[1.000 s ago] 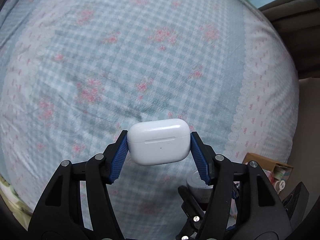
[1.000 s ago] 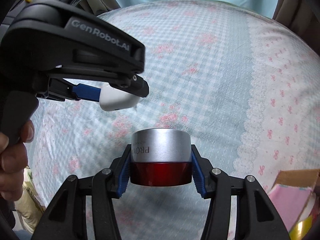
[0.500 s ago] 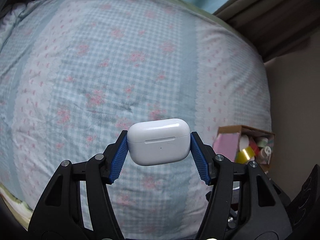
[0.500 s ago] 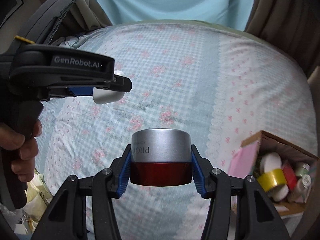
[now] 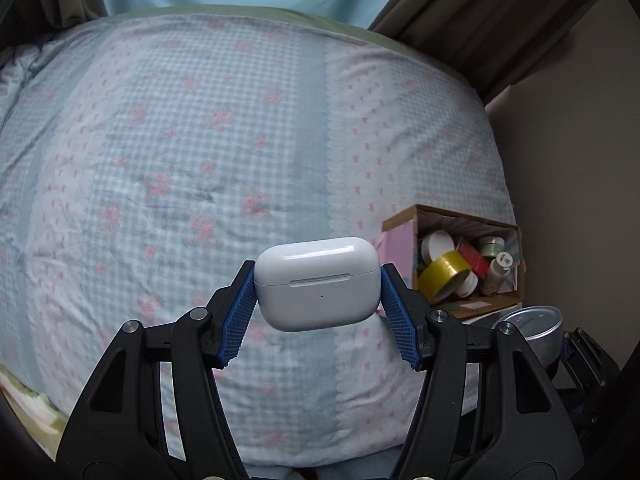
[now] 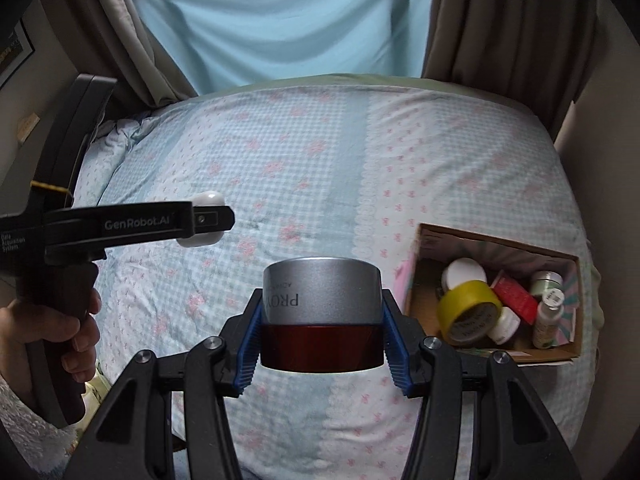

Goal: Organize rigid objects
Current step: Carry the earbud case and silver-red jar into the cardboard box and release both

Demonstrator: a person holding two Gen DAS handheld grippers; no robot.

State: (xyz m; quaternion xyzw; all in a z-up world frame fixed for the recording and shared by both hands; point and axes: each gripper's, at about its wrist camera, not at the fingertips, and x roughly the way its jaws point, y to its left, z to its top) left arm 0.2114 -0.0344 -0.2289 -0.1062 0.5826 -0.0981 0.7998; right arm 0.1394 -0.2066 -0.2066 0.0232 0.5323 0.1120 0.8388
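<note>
1. The left gripper (image 5: pixel 318 304) is held level above the bed (image 5: pixel 200 140), its blue pads (image 5: pixel 240 316) pinching one white earbud case (image 5: pixel 317 282) by its two ends; the case hangs in the air, clear of the bedspread
2. From the right wrist view the left gripper (image 6: pixel 208 220) reaches in from the left edge of the bed, with the person's left hand (image 6: pixel 60 332) wrapped round its black handle
3. The right gripper (image 6: pixel 320 332) is also raised over the bed, jaws clamped on one jar (image 6: pixel 320 312) with a silver lid and dark red body, held upside down
4. One open cardboard box (image 6: pixel 560 256) sits at the right edge of the bed. In it show one yellow tape roll (image 6: pixel 468 308), one red roll (image 6: pixel 516 296), and several small white and pale green containers, too crowded to count surely
5. Brown curtains (image 6: pixel 480 20) and a pale blue drape (image 6: pixel 280 20) hang beyond the far edge of the bed
</note>
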